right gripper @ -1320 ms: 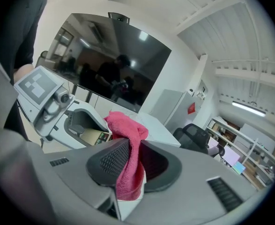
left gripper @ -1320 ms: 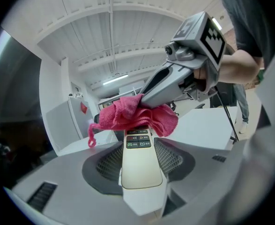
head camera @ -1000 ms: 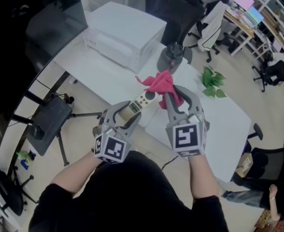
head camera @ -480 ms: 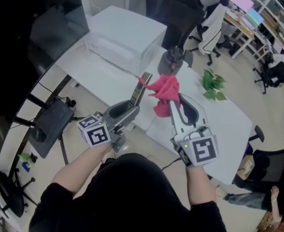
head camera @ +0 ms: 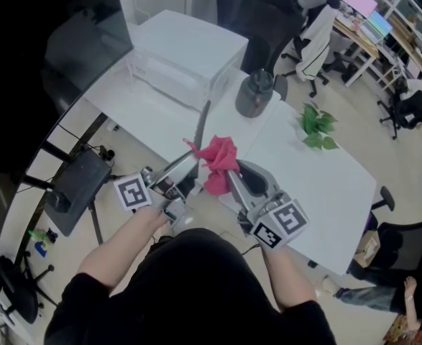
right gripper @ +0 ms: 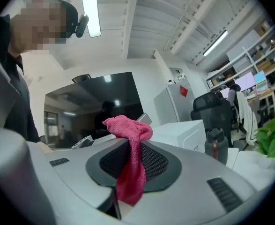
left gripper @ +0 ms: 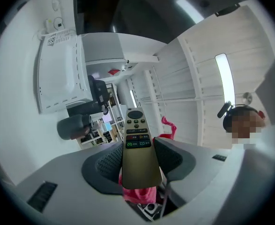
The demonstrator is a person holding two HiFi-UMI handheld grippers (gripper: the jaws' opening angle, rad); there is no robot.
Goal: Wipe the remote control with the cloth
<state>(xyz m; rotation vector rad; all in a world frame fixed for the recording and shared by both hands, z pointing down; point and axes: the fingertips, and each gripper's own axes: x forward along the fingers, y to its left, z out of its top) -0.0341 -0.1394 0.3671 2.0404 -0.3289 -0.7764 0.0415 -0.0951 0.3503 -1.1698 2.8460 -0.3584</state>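
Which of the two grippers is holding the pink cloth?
The right gripper: it pinches the pink cloth, while the left gripper holds the remote control.

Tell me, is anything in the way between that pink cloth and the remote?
Nothing visible. The right hand-held gripper pinches the cloth, the left hand-held gripper holds the remote, and in the head view the cloth seems to sit right against the remote in the air.

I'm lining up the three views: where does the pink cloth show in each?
Head view: cloth at centre, just right of the remote.
Left gripper view: cloth low centre, peeking from behind the remote.
Right gripper view: cloth at centre, pinched between the jaws.
Shared landmark: the dark flask.
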